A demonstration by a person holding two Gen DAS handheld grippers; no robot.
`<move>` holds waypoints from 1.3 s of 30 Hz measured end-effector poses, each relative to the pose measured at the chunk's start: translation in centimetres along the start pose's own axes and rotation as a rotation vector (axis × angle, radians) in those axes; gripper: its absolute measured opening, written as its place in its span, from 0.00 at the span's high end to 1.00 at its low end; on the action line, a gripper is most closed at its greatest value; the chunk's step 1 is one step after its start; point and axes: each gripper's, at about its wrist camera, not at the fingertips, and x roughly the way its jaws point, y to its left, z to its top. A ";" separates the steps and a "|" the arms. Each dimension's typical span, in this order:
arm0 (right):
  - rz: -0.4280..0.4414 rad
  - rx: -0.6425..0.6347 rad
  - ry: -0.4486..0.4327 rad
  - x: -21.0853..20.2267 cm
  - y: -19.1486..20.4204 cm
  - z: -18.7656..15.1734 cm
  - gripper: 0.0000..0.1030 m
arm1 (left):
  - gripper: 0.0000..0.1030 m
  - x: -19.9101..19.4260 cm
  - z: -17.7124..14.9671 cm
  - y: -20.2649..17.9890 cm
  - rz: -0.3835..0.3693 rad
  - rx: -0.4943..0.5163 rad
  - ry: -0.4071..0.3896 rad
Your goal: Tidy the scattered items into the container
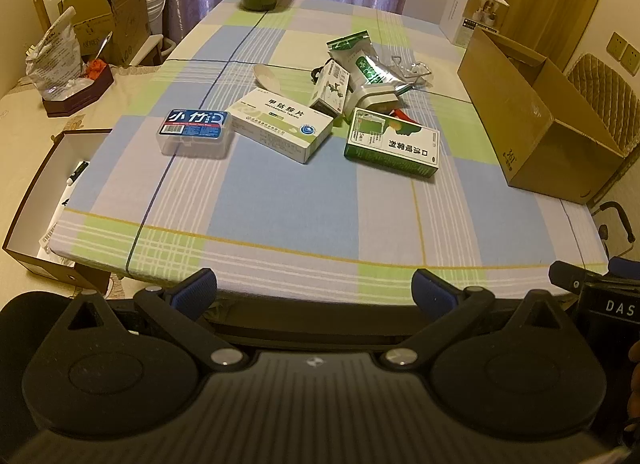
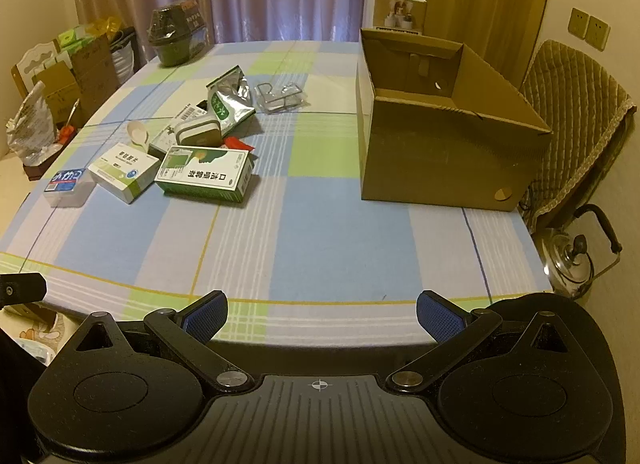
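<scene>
Left claw (image 1: 314,286) apart, empty, at table's near edge | right claw (image 2: 322,314) likewise | boxes (image 2: 204,174) mid-table, well ahead | carton (image 2: 448,152) at right edge

An open brown cardboard box (image 2: 440,160) is set upright at the right of the surface. Well apart to its left, a clear case with a blue label (image 1: 195,132), a white medicine box (image 1: 282,128), a green-and-white box (image 1: 394,143) and a foil pouch (image 1: 362,60) are scattered, all lying flat.
</scene>
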 end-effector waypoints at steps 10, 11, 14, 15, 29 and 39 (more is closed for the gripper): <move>0.020 -0.012 -0.012 -0.1 0.3 0.3 0.00 | 0.01 -0.8 1.3 0.5 0.007 0.002 -0.022; 0.032 -0.010 -0.021 -0.2 0.3 0.4 0.00 | 0.01 -0.9 1.5 0.6 0.005 0.002 -0.026; 0.064 -0.018 -0.059 -0.5 0.4 1.1 0.00 | 0.01 -1.2 2.2 1.1 0.006 0.002 -0.039; 0.077 -0.024 -0.081 -0.7 0.5 1.5 0.00 | 0.01 -1.3 2.6 1.3 0.007 0.004 -0.044; 0.235 -0.121 -0.182 -0.6 4.2 6.2 0.00 | 0.01 -3.0 9.0 5.0 0.049 0.017 -0.151; 0.297 -0.428 -0.127 5.6 6.9 8.2 0.00 | 0.01 1.6 11.5 8.6 0.057 0.073 -0.075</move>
